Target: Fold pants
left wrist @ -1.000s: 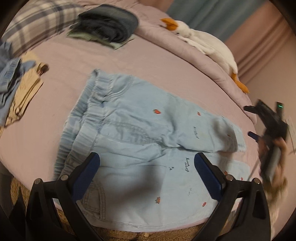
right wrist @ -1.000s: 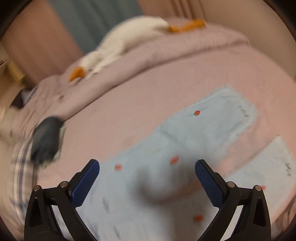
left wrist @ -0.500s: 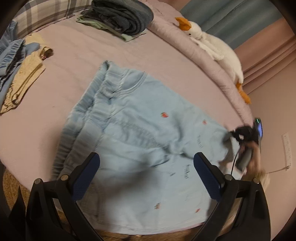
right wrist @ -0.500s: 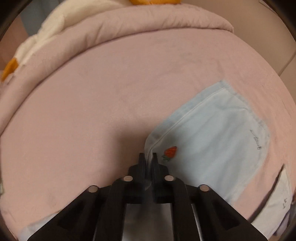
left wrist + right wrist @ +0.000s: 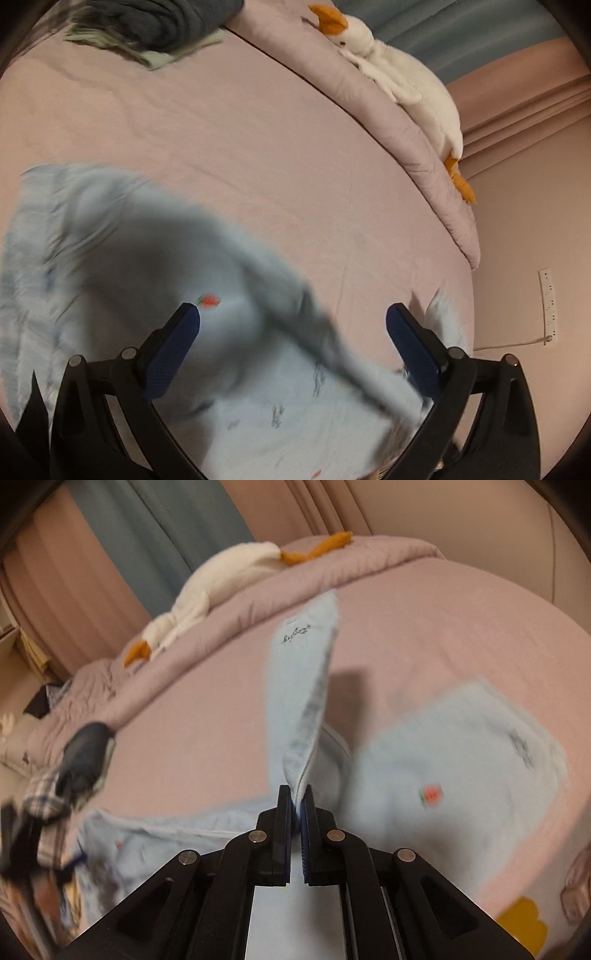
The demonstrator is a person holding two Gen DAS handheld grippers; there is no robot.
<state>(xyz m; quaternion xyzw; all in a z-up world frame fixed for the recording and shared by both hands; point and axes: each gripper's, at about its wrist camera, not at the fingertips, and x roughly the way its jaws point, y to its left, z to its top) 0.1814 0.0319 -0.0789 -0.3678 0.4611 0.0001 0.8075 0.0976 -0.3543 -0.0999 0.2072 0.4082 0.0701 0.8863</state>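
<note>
Right wrist view, one right gripper [image 5: 295, 805] clamping one pants [image 5: 461, 775] leg, one left gripper [image 5: 291, 321] wide

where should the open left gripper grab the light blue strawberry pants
Judging by the pose, take the light blue strawberry-print denim pants at the hem of the leg lying flat, coming in low from the bed edge. The right gripper already pinches the other leg, lifted; the left gripper is open.

My left camera looks steeply down along its fingers, close over the pants [image 5: 122, 280] on the bed [image 5: 258, 155], with the toy goose [image 5: 399, 77] at upper right. My right camera, just as close, faces across the same bed, goose [image 5: 221, 583] at upper left. Both views share the pants [image 5: 461, 768], bed [image 5: 207, 720] and goose
</note>
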